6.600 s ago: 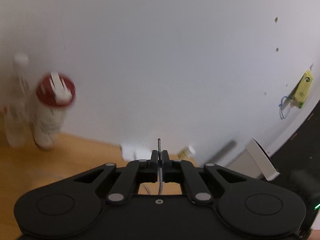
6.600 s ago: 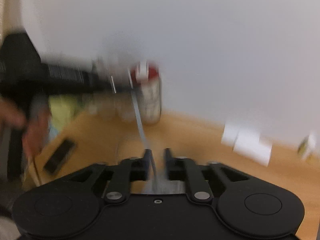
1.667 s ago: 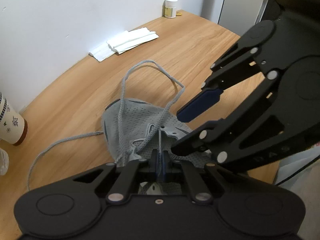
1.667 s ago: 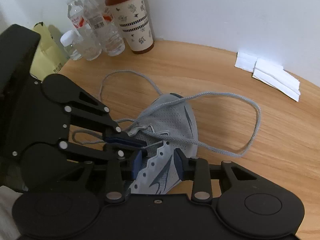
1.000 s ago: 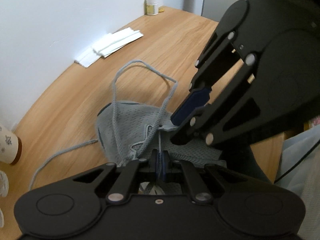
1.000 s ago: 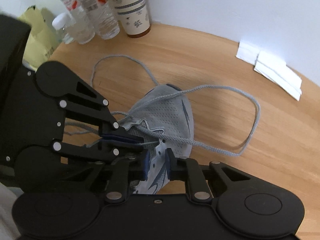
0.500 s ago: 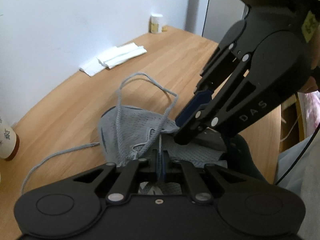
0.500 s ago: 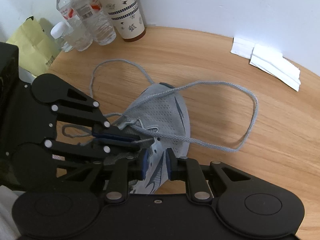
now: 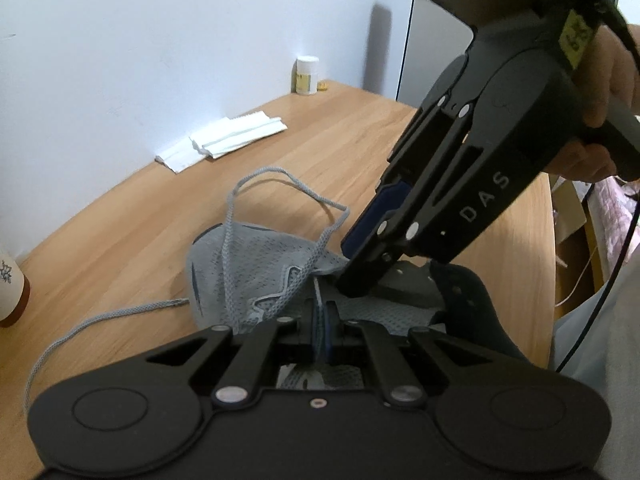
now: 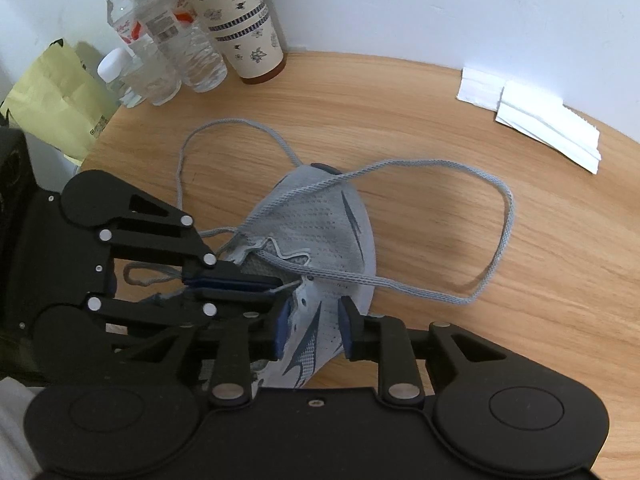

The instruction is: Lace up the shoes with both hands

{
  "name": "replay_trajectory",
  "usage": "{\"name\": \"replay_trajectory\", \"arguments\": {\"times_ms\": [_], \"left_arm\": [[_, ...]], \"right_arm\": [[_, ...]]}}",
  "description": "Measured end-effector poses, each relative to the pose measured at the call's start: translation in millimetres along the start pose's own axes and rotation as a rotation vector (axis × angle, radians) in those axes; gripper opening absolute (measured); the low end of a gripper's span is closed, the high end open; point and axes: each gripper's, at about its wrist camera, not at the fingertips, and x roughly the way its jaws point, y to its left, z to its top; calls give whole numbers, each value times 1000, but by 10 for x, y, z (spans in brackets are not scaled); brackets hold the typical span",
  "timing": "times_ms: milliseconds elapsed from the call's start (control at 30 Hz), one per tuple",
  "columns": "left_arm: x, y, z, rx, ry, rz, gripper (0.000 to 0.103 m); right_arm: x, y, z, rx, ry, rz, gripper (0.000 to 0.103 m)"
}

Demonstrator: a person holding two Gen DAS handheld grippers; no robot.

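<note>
Your left gripper (image 10: 280, 286) has its jaws squeezed tight on the thin tip of the grey shoelace (image 10: 496, 248), right over the open top of the shoe. The lace end pokes out between the blue pads (image 9: 328, 320).

Your right gripper (image 10: 312, 326) has its jaws let go and standing apart; they have just been opening. The side of the grey mesh sneaker (image 10: 320, 232) sits between them, but the pads do not press on it. In the left wrist view your right hand (image 9: 600, 92) grips the handle, and the gripper points down at the shoe, just beside the pinched lace tip.

The sneaker lies on the wooden tabletop (image 10: 540, 280), near the front edge, with its toe pointing at the back wall. One big loop of lace lies out on the wood to the right of the shoe. Another loop curves off to the left.

By the back edge stand a flowered cup (image 10: 244, 24) and some clear water bottles (image 10: 160, 40), close together. Folded white paper napkins (image 10: 532, 116) lie near the back right. A yellow paper bag (image 10: 56, 96) sits past the left edge.
</note>
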Motion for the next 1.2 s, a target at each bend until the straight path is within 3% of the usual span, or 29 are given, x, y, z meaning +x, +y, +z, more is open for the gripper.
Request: {"name": "replay_trajectory", "arguments": {"times_ms": [433, 567, 767, 1200], "left_arm": [[166, 9, 3, -52, 3, -3, 3], [194, 94, -14, -168, 3, -9, 4], [230, 108, 24, -162, 21, 8, 4], [270, -25, 220, 134, 67, 57, 4]], "right_arm": [[5, -31, 10, 13, 2, 5, 30], [12, -43, -13, 24, -3, 2, 30], [34, -37, -1, 12, -1, -7, 31], [36, -14, 4, 1, -4, -28, 33]]}}
